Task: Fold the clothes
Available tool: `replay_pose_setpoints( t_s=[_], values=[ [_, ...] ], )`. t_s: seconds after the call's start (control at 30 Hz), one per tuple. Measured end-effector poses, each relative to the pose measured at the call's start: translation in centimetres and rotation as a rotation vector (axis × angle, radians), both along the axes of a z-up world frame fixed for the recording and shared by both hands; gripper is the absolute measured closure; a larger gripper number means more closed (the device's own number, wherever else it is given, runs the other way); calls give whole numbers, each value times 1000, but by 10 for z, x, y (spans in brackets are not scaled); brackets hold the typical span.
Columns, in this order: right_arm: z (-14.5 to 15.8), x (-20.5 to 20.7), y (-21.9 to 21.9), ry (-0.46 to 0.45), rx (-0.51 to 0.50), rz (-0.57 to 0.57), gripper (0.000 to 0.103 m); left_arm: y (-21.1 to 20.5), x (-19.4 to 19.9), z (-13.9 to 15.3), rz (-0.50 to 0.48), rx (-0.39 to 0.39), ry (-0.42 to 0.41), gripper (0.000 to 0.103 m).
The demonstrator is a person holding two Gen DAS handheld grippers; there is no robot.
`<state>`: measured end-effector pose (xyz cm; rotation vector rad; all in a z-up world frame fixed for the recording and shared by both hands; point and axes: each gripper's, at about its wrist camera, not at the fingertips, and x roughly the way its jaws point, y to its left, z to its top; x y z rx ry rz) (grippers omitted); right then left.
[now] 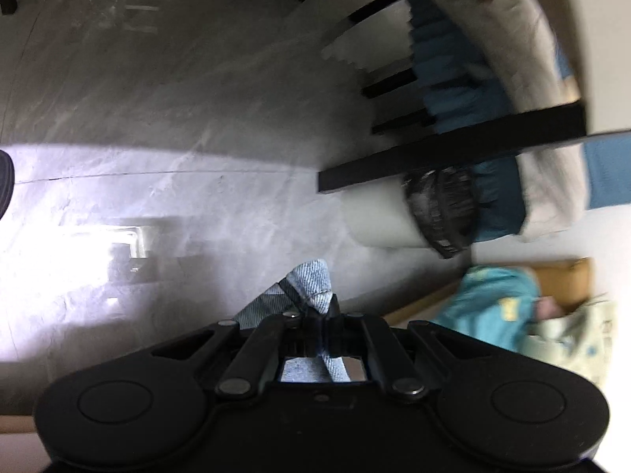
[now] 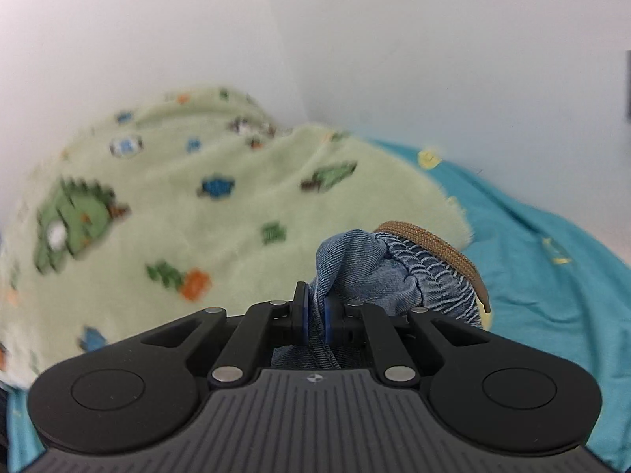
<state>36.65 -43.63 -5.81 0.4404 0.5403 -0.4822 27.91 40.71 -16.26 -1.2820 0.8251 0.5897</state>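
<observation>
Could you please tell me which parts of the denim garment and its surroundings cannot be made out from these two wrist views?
- Denim garment: in the left wrist view only a corner shows; the left gripper body hides the rest.
- Denim garment in the right wrist view: only the bunched waistband above the right gripper; its type is unclear.
- Teal clothing: blurred by motion.
- Green fleece blanket: print blurred, cut off by the left edge.

left wrist: dim, white glare patch on the floor (image 1: 79, 244) at left, motion blur at right | right wrist: bright, even, soft blur on the green blanket (image 2: 177, 205) | both: fisheye bending at edges
</observation>
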Motion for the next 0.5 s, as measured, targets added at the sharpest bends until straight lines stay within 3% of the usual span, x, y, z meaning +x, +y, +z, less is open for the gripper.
replay_pose_setpoints(
  t_s=[0.13,0.23,0.33,0.5],
  values=[
    [-36,12,-4,30,21,7,96,-9,21,-18,-69,42,29,98],
    [-42,12,-12,15,68,30,95,-15,15,-21,-84,59,4,85],
    [-39,6,-18,10,135,63,80,-21,-9,-20,-64,24,-51,74],
    [-23,-19,-11,-6,209,88,57,-24,-66,-17,-37,-122,-150,60]
  ],
)
